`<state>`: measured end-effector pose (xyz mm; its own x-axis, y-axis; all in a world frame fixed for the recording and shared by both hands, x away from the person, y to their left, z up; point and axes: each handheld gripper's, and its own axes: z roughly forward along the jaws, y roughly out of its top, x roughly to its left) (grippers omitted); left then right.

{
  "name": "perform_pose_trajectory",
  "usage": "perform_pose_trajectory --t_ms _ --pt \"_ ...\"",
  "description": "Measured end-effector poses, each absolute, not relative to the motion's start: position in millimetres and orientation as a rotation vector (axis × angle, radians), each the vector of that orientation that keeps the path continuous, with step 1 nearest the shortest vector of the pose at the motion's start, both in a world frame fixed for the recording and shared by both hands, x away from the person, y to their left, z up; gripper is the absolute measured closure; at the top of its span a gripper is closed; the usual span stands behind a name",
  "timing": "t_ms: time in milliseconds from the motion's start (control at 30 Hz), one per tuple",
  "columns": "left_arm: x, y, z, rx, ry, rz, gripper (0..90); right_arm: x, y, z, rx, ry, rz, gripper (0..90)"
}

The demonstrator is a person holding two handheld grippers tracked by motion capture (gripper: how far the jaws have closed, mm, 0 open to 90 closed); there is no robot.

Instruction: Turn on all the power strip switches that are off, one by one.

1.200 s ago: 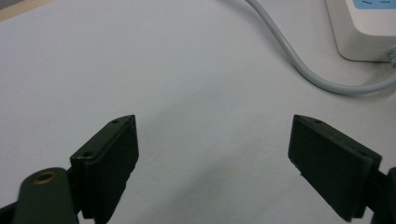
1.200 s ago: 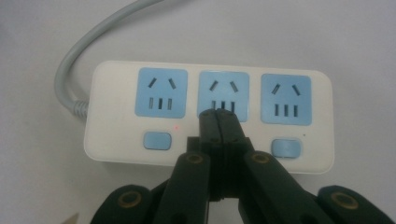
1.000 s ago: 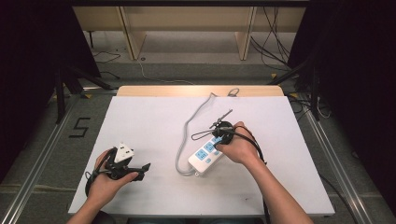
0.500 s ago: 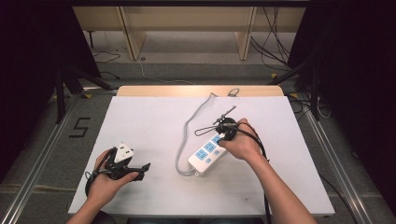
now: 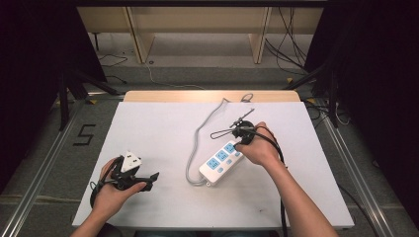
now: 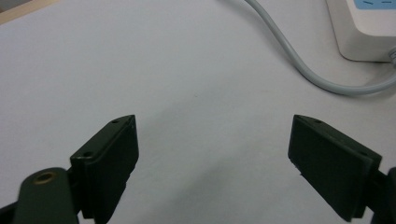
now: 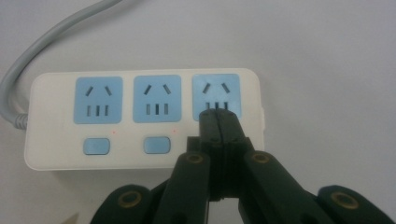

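A white power strip with three blue sockets lies slanted at the table's middle. Its grey cord curves away to the far edge. My right gripper is shut with nothing between its jaws. In the right gripper view its tips stand over the end of the strip, just below the rightmost socket, where they hide the spot beside two blue buttons. I cannot tell whether they touch. My left gripper rests at the near left, open and empty, facing the cord and the strip's corner.
The white table top has a wooden far edge. A small white piece sits by the left hand; what it is I cannot tell. A thin black wire loop lies beyond the strip. Shelving and loose cables stand behind the table.
The right hand has shifted slightly along the strip toward its far end, jaws still shut. The left hand and its gripper have stayed put.
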<state>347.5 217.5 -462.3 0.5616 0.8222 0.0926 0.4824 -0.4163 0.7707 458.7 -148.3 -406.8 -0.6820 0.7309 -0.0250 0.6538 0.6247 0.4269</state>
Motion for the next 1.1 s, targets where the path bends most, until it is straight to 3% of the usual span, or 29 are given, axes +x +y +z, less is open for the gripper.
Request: perform_pose_trajectory --t_ms 1100 --pt "347.2 216.7 -462.6 2.081 1.041 0.609 15.9 473.3 -152.3 -419.2 1.185 2.668 0.507 90.0"
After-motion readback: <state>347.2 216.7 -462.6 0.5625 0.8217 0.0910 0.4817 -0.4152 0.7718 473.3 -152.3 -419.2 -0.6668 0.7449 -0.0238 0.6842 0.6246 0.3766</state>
